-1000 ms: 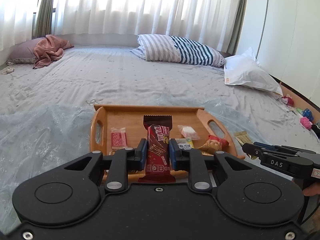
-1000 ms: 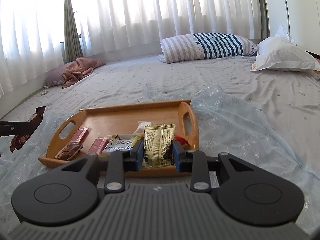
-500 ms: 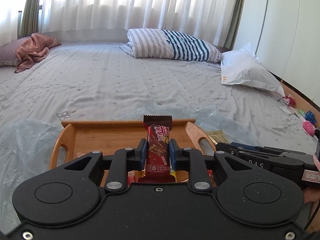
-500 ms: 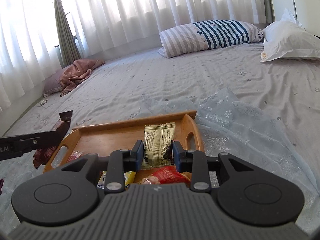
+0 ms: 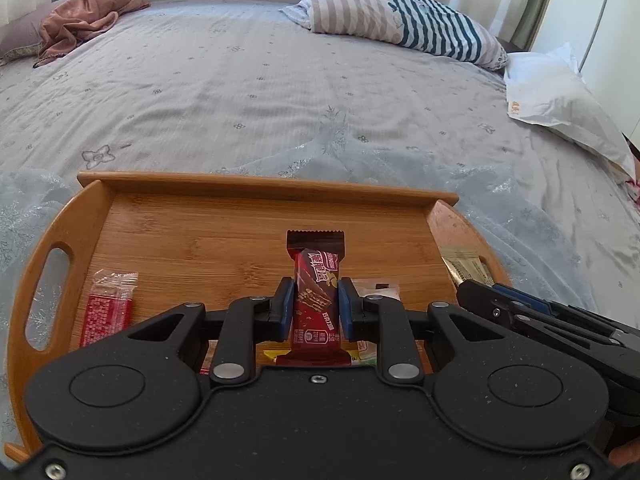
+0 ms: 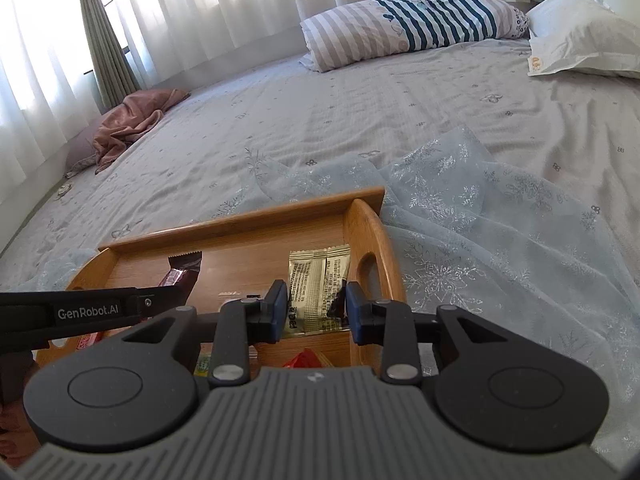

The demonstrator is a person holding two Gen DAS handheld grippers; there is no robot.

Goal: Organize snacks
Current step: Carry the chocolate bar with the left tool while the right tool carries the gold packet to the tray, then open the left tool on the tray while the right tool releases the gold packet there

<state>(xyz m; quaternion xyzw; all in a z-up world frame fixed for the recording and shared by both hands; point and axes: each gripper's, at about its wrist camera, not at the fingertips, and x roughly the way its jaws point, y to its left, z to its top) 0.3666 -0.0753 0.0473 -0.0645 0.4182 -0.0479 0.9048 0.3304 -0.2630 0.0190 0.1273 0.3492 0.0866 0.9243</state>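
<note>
My left gripper (image 5: 314, 304) is shut on a dark red chocolate bar (image 5: 315, 296), held above the middle of the wooden tray (image 5: 200, 224). My right gripper (image 6: 317, 308) is shut on a gold snack packet (image 6: 316, 292), held over the tray's right end by the handle (image 6: 372, 240). The right gripper shows at the right of the left wrist view (image 5: 464, 286); the gold packet (image 5: 464, 266) sticks out of it. The left gripper with the bar (image 6: 182, 276) shows at the left of the right wrist view. A red sachet (image 5: 106, 308) lies on the tray's left part.
More snack packets lie at the tray's near side, partly hidden under the grippers. The tray sits on sheer blue fabric (image 6: 480, 240) on a grey bed. A striped pillow (image 5: 400, 24), a white pillow (image 5: 560, 100) and a pink cloth (image 5: 84, 20) lie far off.
Both grippers moved forward and lower over the tray, each still holding its snack. The tray now fills more of both views.
</note>
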